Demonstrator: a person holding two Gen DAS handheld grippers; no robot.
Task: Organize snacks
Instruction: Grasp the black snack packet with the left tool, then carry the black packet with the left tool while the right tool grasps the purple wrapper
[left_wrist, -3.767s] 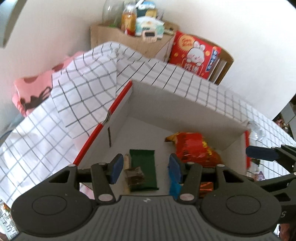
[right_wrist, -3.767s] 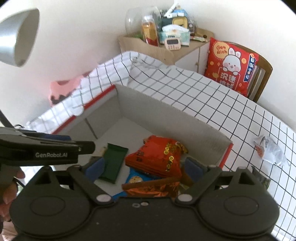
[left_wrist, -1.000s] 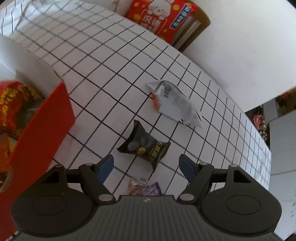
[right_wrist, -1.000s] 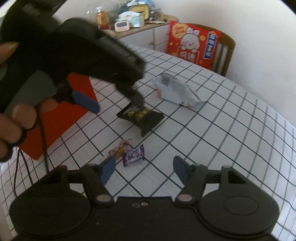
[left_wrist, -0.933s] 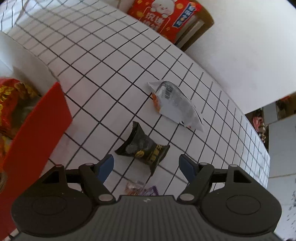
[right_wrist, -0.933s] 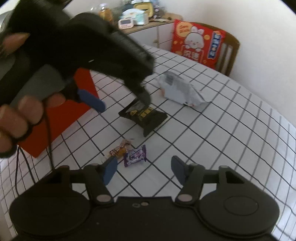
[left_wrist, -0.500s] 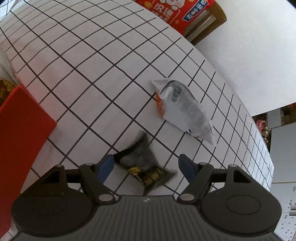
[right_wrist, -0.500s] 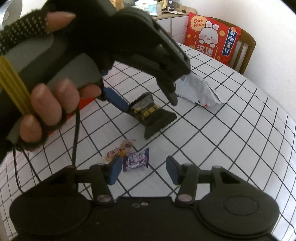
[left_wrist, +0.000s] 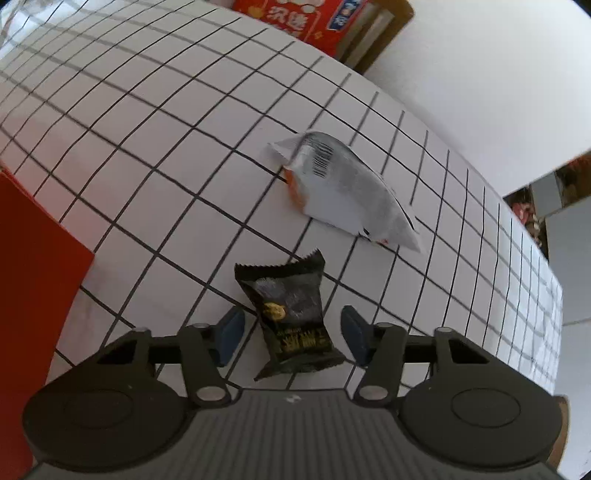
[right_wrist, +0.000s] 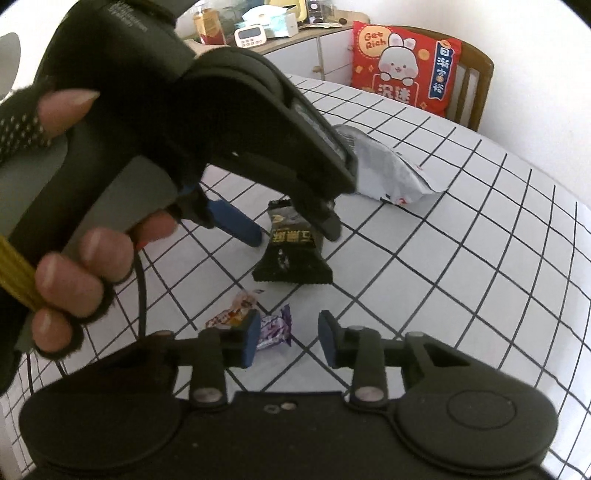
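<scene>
Checkered tablecloth (left_wrist: 155, 122), both grippers mid-pickup: left gripper (left_wrist: 291, 334) closing around the black packet (left_wrist: 291, 314) (pads not touching yet), right gripper (right_wrist: 286, 338) narrowing over the purple candy (right_wrist: 273, 328), squeeze next.

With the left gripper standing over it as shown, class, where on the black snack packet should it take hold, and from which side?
Grip the black snack packet across its puffy middle, coming from above. It lies flat on the checked tablecloth, its crimped ends pointing along the fingers, so its narrow width sits between the left gripper's pads, which have just been closing, not yet touching.
</scene>
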